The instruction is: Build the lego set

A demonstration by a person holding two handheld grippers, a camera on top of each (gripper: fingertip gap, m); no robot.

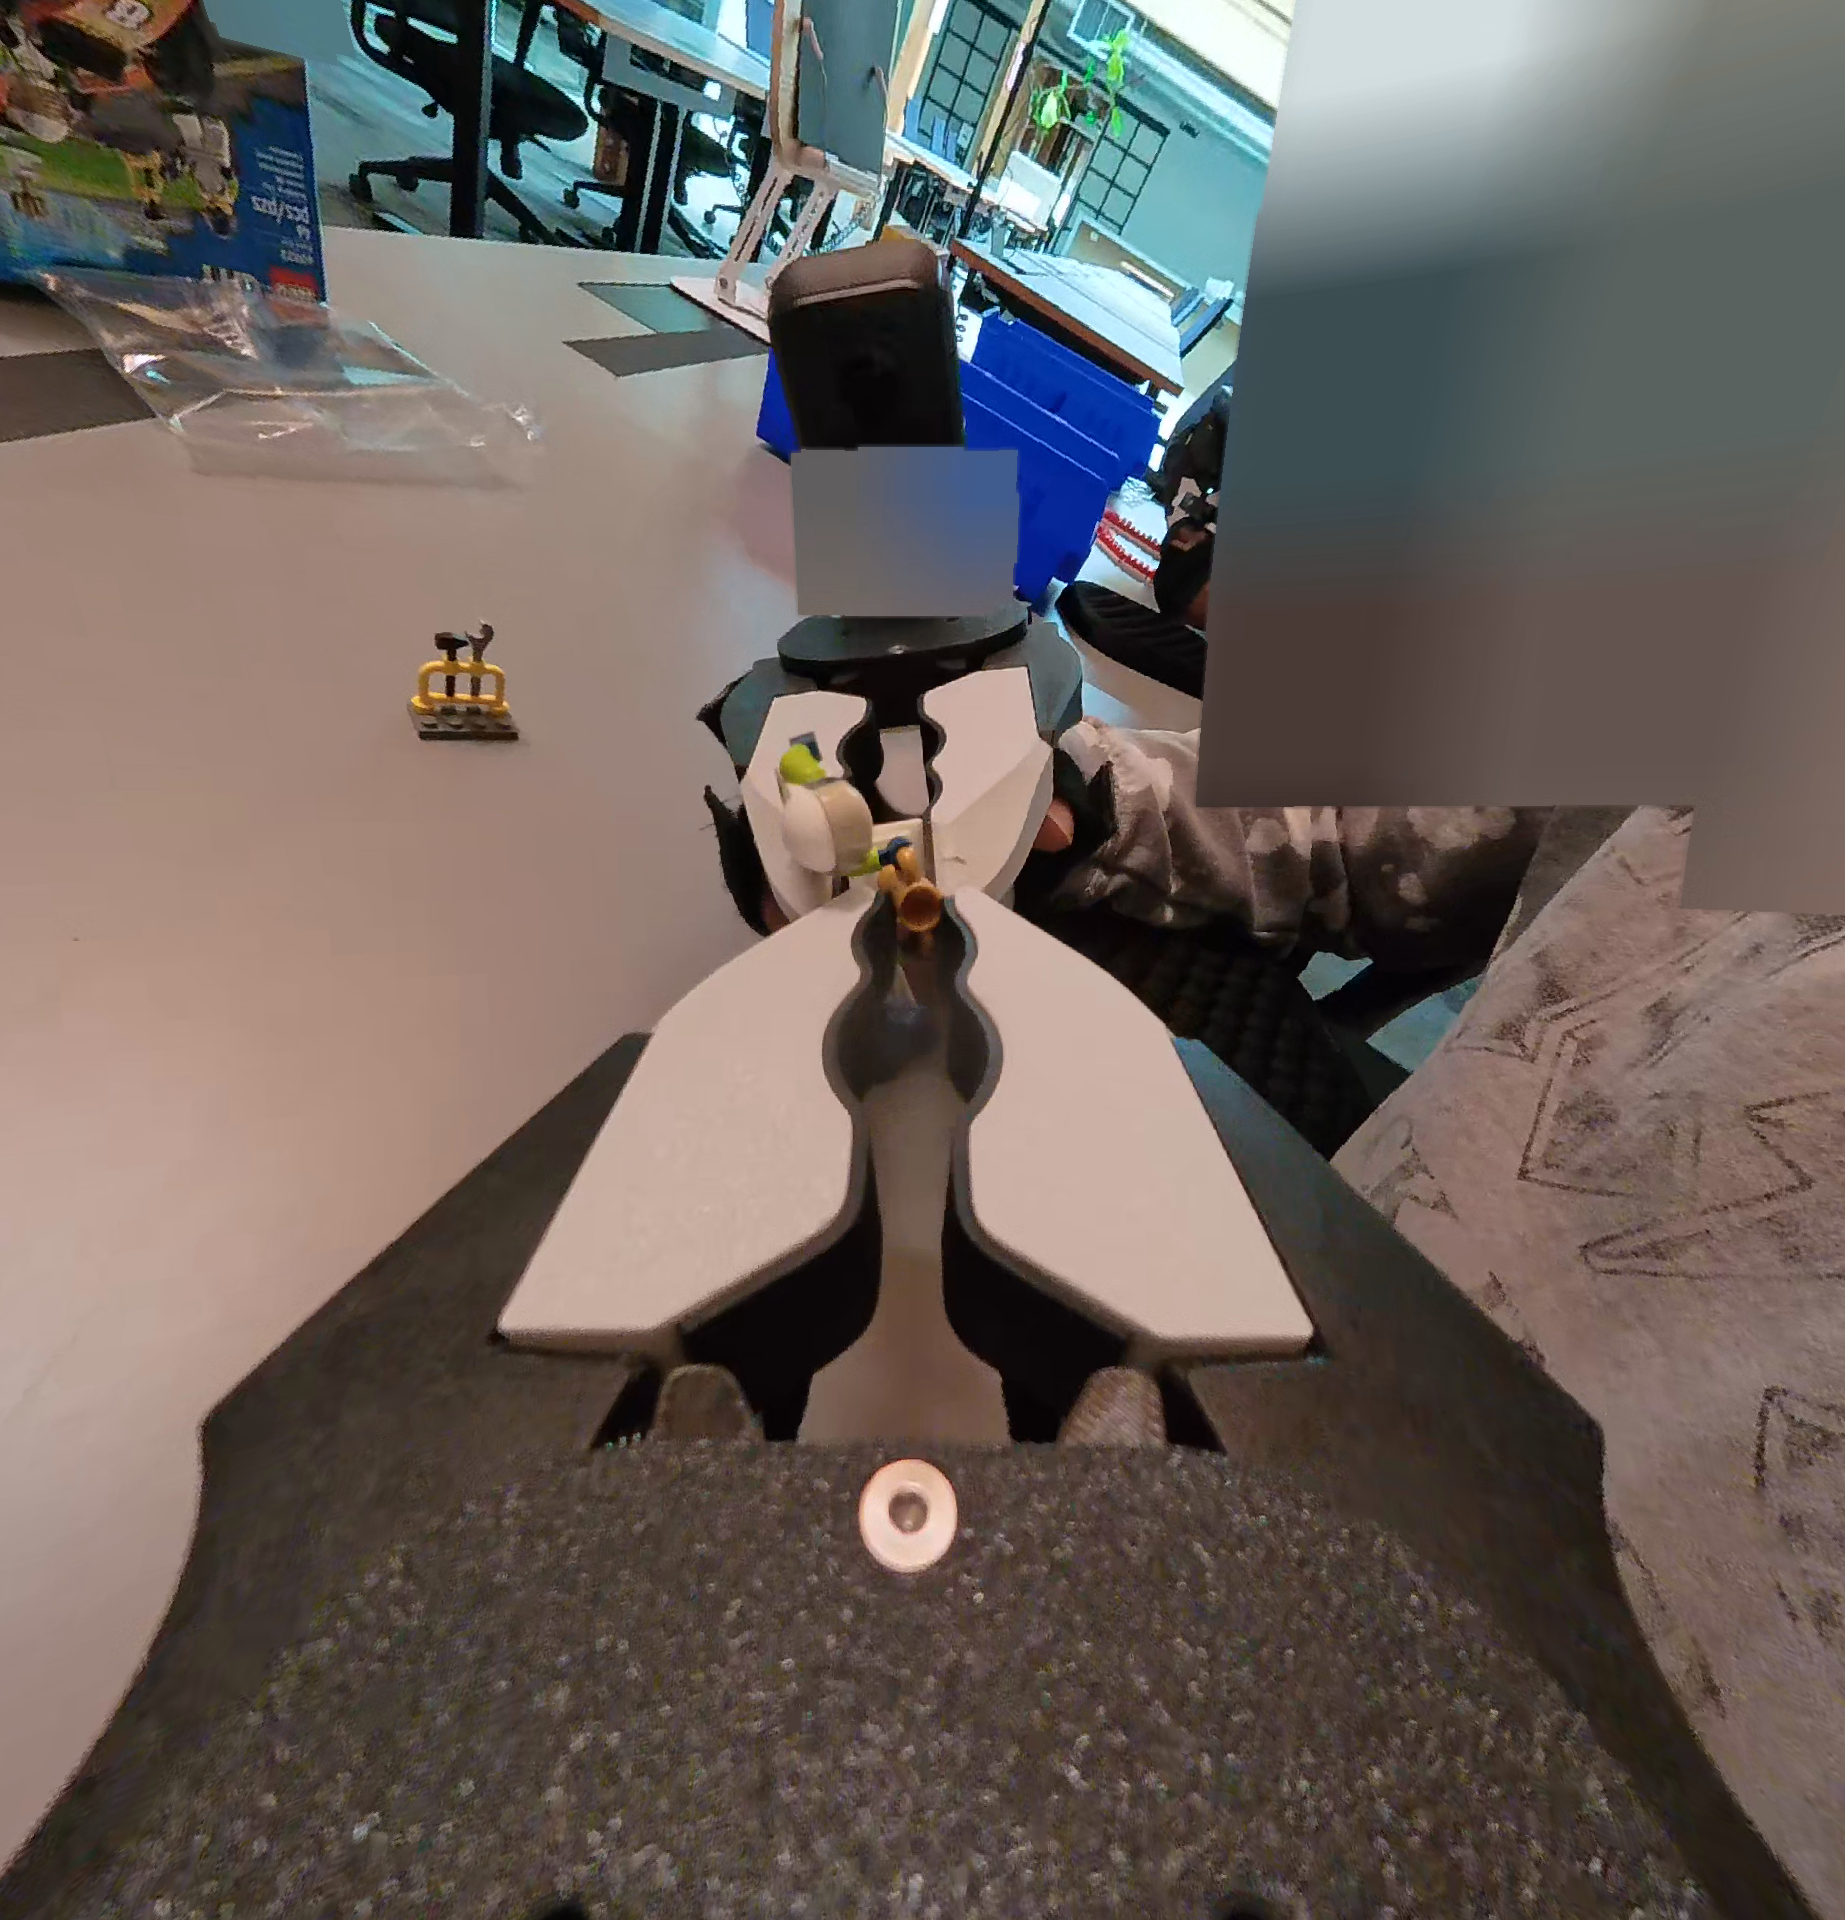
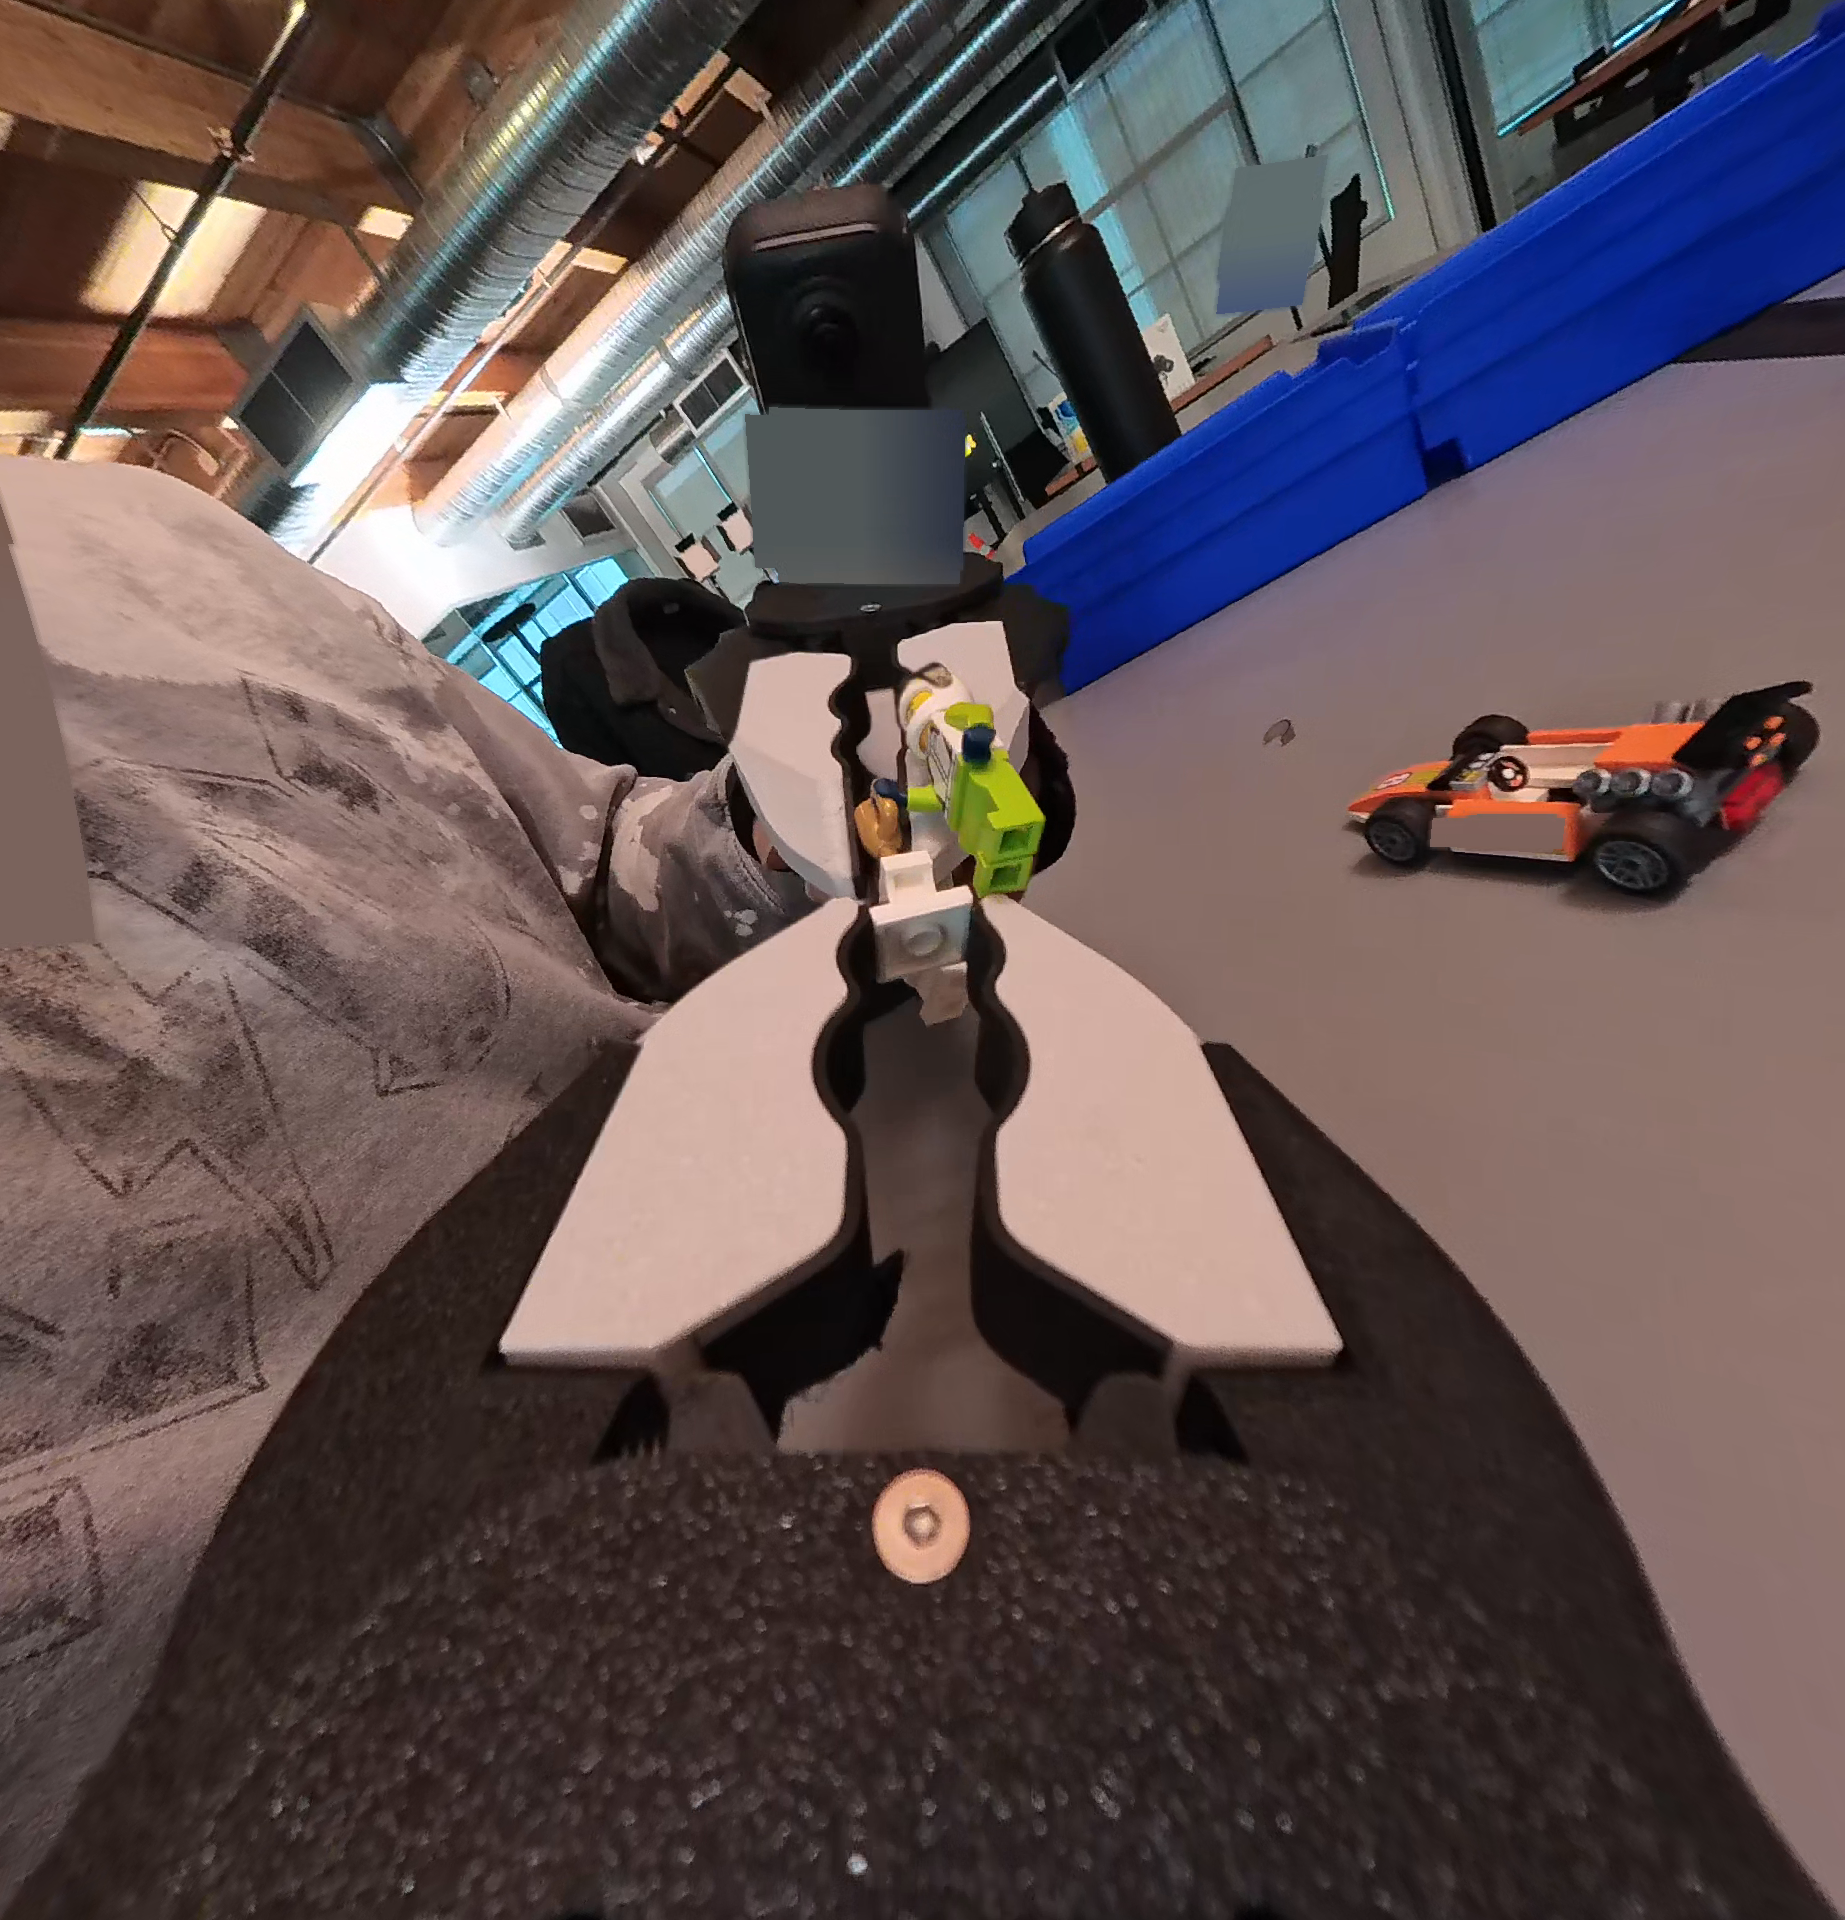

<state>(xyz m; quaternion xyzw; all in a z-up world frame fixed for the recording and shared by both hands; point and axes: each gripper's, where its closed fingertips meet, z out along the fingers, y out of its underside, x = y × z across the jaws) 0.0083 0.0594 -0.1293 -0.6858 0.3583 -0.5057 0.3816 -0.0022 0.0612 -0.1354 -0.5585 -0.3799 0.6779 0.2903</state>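
Observation:
In the left wrist view my left gripper (image 1: 910,920) is shut on a small gold trophy cup (image 1: 918,902). The cup is held at the lime-green hand of a minifigure with a white helmet (image 1: 816,823). My right gripper (image 2: 923,925) faces the left one and is shut on a white plate piece (image 2: 920,935). The minifigure (image 2: 975,800) stands on that piece, with lime-green legs and arms. The trophy cup also shows in the right wrist view (image 2: 882,823), between the left gripper's white fingers (image 2: 793,790). Both grippers meet tip to tip above the table edge.
An orange race car (image 2: 1583,795) stands on the grey table (image 2: 1417,1143). A yellow tool rack on a grey plate (image 1: 464,691), a set box (image 1: 139,145) and a clear bag (image 1: 315,384) lie to the left. Blue bins (image 2: 1313,488) line the far edge. A grey patterned sleeve (image 2: 222,935) is close by.

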